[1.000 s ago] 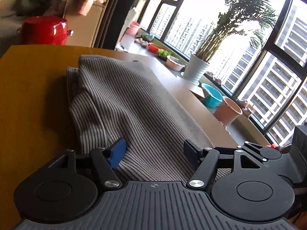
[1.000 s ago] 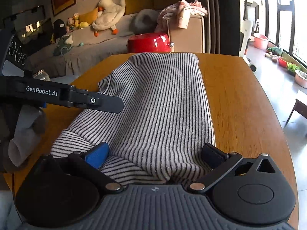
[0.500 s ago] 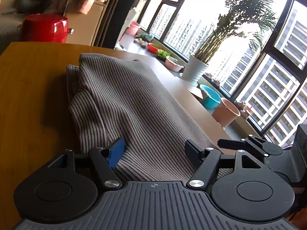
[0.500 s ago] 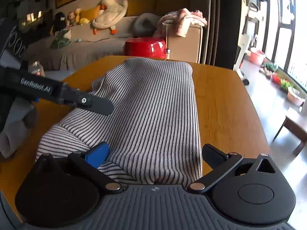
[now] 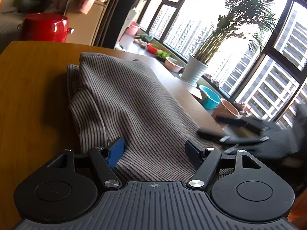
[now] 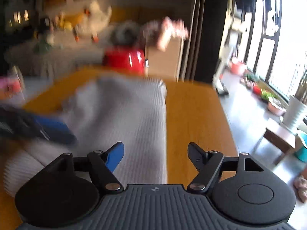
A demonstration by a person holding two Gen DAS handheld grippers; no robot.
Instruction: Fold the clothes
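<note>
Striped grey knit garment (image 5: 130, 103) lay lengthwise along the wooden table (image 5: 32, 88), near end between the spread jaws of the left gripper (image 5: 153, 149), right gripper (image 6: 155, 154) just narrowing, unpinched, over its right edge, red pot (image 5: 45, 27) beyond the far edge.

Left wrist view sits low and close over the near end of the striped garment (image 5: 124, 103), angled down along the left gripper (image 5: 153, 149) across the wooden counter (image 5: 32, 88) toward the windows (image 5: 259, 61). Right wrist view — badly smeared — looks down along the right gripper (image 6: 155, 153) at the same cloth, facing the sofa (image 6: 57, 57). Both share the garment, the counter and the red pot (image 5: 45, 27) — and each catches the other gripper at its edge.
</note>
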